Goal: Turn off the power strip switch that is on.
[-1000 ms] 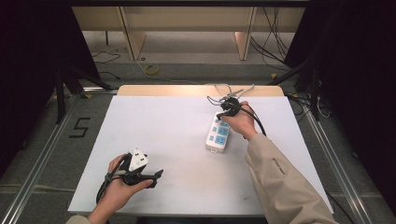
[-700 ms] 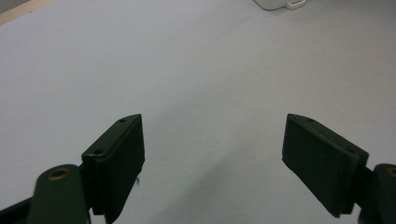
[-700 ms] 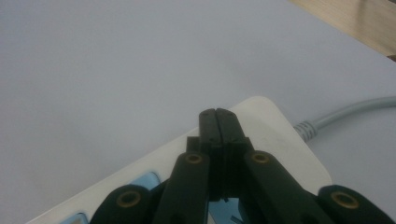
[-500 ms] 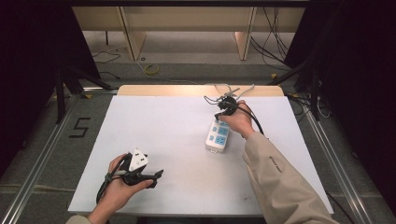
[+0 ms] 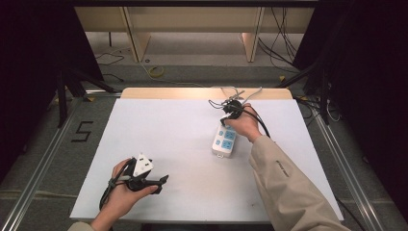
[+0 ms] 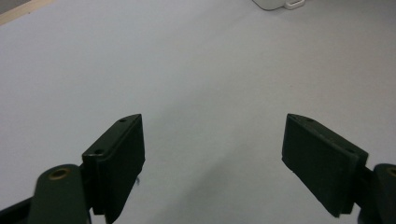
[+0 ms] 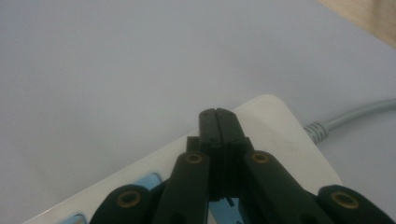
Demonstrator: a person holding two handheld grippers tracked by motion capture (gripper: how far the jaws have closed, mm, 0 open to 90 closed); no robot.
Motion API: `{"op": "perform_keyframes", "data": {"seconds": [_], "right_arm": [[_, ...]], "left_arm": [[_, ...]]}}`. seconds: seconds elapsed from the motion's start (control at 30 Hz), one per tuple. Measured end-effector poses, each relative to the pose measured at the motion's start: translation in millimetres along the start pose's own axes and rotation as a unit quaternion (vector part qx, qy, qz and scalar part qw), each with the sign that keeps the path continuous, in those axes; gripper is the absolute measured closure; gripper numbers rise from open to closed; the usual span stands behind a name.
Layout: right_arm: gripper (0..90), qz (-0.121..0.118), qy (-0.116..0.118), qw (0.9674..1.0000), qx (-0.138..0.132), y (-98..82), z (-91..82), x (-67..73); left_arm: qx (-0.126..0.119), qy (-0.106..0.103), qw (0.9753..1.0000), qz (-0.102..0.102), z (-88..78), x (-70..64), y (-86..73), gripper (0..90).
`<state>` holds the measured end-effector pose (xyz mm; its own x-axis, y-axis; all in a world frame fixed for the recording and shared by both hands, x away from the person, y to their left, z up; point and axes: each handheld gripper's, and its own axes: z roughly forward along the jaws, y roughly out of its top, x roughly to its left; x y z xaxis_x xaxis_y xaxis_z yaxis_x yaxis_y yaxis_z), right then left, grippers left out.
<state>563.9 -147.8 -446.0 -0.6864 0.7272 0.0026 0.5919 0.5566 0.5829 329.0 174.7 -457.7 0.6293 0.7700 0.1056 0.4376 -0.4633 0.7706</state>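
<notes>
over power strip [image 5: 224,142], closed right tool [image 7: 218,122]

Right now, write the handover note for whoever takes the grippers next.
Right gripper: jaws shut with nothing between them, tips over the cable end of the white power strip, on the table's right half. Whether they touch it, I can't tell.
Left gripper: open, empty, low over bare table at the near left.
Done: nothing to show yet; the strip lies flat with no plug in it.
Left: probably working the strip with the right tips.

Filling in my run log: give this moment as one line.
left gripper: open, empty | right gripper: shut, over power strip | table: white
</notes>
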Motion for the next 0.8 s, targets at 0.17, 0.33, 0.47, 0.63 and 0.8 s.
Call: {"op": "perform_keyframes", "data": {"seconds": [0.17,0.33,0.47,0.63,0.8], "right_arm": [[90.0,0.001,0.000,1.0000,0.009,2.7,0.4,-0.4],[90.0,0.009,0.003,0.9998,0.017,4.2,0.4,-0.4],[90.0,0.009,0.002,0.9997,0.024,6.1,0.7,0.1],[90.0,0.010,0.001,0.9996,0.025,6.1,0.9,0.3],[90.0,0.007,-0.002,0.9995,0.030,7.4,1.3,1.6]], "left_arm": [[0.000,0.000,1.0000,0.001,-0.3,-0.3,0.2,21.1],[-0.002,0.001,1.0000,0.001,-0.8,-0.1,0.4,21.2],[-0.002,0.000,1.0000,0.002,-0.8,-0.5,0.5,21.1],[-0.002,0.000,1.0000,0.002,-0.7,-0.8,0.5,21.3],[-0.001,-0.002,1.0000,0.001,-0.2,-1.0,0.5,21.3]]}}
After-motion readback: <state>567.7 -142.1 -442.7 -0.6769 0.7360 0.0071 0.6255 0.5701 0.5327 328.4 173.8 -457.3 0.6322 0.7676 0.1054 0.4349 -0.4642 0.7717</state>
